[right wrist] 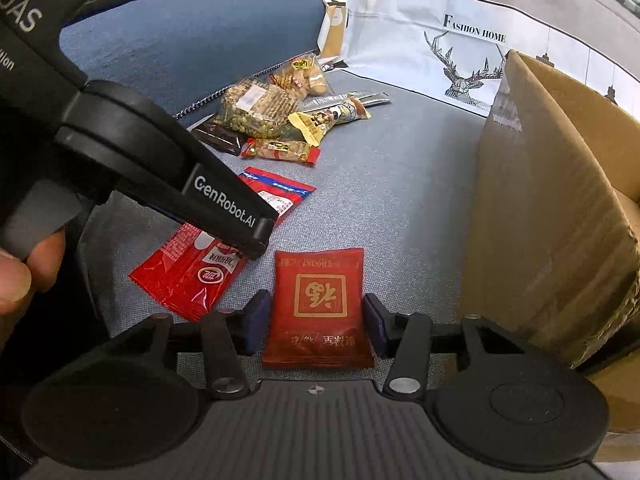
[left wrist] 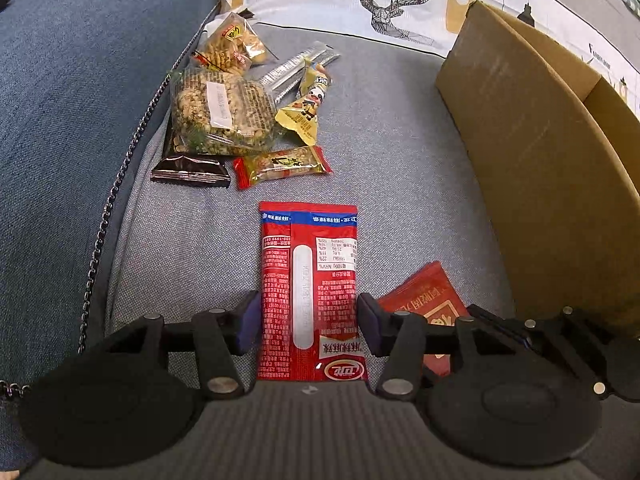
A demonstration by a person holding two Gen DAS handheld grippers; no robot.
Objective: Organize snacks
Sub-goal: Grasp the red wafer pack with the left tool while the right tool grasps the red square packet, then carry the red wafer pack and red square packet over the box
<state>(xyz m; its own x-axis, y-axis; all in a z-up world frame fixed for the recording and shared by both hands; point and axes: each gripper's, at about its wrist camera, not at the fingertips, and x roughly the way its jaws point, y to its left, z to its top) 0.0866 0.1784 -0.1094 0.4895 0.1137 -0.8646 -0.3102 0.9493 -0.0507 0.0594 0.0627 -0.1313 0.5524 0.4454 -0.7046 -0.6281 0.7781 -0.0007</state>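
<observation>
Your left tongs [left wrist: 308,322] straddle the long glossy red packet [left wrist: 310,280], pads just clear. Your right tongs [right wrist: 316,320] straddle the square matte dark-red sachet [right wrist: 320,304], likewise ungripped. Corrugated cardboard box [right wrist: 552,200] at 3 o'clock.

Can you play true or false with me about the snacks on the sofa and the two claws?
1. The long red packet lies between the fingers of the left claw. True.
2. The dark red square packet is already inside the cardboard box. False: it lies on the grey cushion, between the fingers of the right claw.
3. The cardboard box stands to the right of the snacks. True.
4. The pile of snacks farther back holds only red packets. False: it has clear bags of crackers, a yellow packet and a dark brown one too.
5. The pillow behind has a cat on it. False: it shows a deer head with antlers.
</observation>
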